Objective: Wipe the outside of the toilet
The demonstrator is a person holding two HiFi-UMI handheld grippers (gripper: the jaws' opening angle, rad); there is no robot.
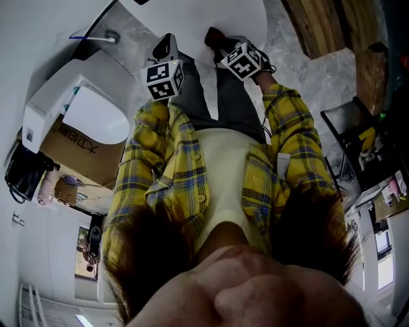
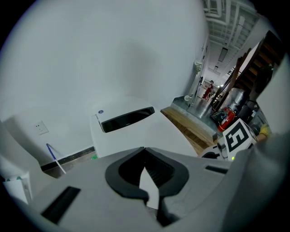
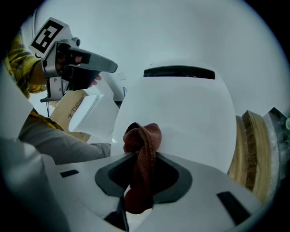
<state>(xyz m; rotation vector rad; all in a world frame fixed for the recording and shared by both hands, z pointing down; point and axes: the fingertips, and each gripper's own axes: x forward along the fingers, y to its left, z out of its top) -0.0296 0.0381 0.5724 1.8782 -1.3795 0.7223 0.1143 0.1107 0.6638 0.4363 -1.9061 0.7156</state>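
Observation:
The white toilet (image 1: 211,13) stands at the top of the head view; its closed lid (image 3: 181,113) fills the right gripper view, with a dark slot at the back. My right gripper (image 3: 140,181) is shut on a reddish-brown cloth (image 3: 142,149), and the cloth's bunched end touches the lid's front left. In the head view this gripper (image 1: 220,46) is at the toilet's near edge. My left gripper (image 1: 167,43) hovers beside it to the left, above the floor. Its jaws (image 2: 147,179) look shut with nothing held. It points at the toilet (image 2: 136,131) from the side.
A second white toilet (image 1: 89,112) sits on a cardboard box (image 1: 89,153) at the left. A blue-handled brush (image 1: 92,38) leans by the wall. Wooden boards (image 1: 319,25) run along the right of the toilet. A black chair (image 1: 345,128) stands further right. My yellow plaid shirt (image 1: 166,166) fills the centre.

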